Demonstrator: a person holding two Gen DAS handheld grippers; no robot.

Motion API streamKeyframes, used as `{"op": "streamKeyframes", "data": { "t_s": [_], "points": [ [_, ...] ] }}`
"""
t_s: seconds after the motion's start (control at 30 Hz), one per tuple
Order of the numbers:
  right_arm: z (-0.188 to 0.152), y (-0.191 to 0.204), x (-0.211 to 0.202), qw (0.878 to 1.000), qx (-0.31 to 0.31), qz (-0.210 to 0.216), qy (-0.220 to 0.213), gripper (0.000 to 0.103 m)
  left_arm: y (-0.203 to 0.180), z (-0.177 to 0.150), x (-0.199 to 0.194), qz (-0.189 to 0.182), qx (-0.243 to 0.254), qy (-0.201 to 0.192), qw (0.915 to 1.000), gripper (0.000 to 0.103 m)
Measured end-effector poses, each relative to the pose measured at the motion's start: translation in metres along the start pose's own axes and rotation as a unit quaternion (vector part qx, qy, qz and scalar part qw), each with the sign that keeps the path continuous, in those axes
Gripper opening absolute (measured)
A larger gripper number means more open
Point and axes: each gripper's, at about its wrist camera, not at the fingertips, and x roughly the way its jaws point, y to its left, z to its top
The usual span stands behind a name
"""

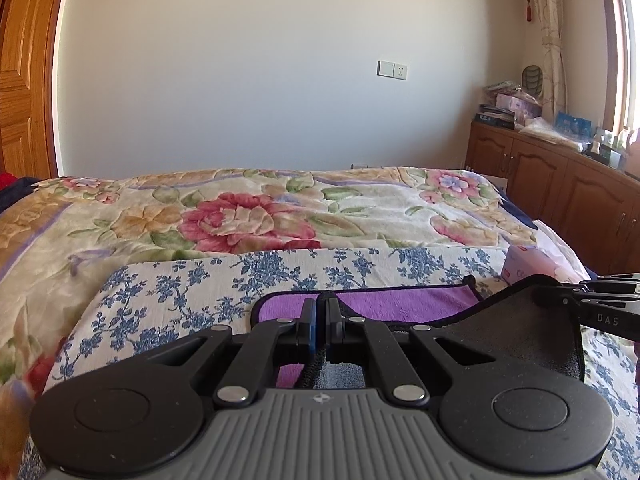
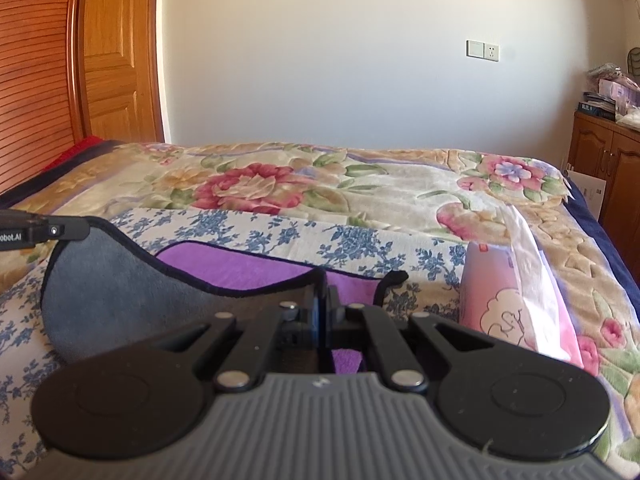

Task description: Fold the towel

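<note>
Left gripper (image 1: 319, 320), at the 6 o'clock edge of its own view, has its 2 fingers pressed together on the dark bound edge of the towel (image 1: 400, 304). Right gripper (image 2: 323, 312) is likewise clamped on that bound edge, with cloth running down between its fingers. In the left wrist view the right gripper juts in from 3 o'clock, pinching a raised corner; in the right wrist view the left gripper comes in from 9 o'clock, holding the other raised corner.

Between the 2 grippers the lifted part of the towel sags, showing its grey side, while the part still lying flat shows purple. A small dark loop (image 2: 390, 282) sticks up at the flat towel's edge, toward 1 o'clock from the right gripper.

Under the towel lies a white cloth with blue flowers (image 1: 248, 272), spread over a cream blanket with large red and pink flowers (image 1: 248, 216) that covers the bed. A pink tissue pack (image 2: 496, 292) rests on the bed at 3 o'clock of the right gripper, near the towel but apart from it.

Farther out, at 12 o'clock, stands a pale wall with a switch and socket plate (image 1: 392, 69). A wooden door (image 2: 116, 52) fills 10 o'clock, and wooden cabinets (image 1: 560, 192) piled with clutter run along 3 o'clock.
</note>
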Motion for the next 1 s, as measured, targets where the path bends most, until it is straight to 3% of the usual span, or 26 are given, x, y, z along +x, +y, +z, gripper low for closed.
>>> {"op": "streamKeyframes", "data": {
  "t_s": [0.53,1.0],
  "points": [
    [0.012,-0.015,0.029,1.000,0.006,-0.004,-0.031,0.004,0.006,0.011,0.029,0.008,0.015,-0.006,0.9998,0.005],
    [0.008,-0.024,0.050,1.000,0.006,-0.011,-0.021,0.004,0.013,0.011,0.053,0.017,0.014,-0.018,0.9996,0.005]
  ]
}}
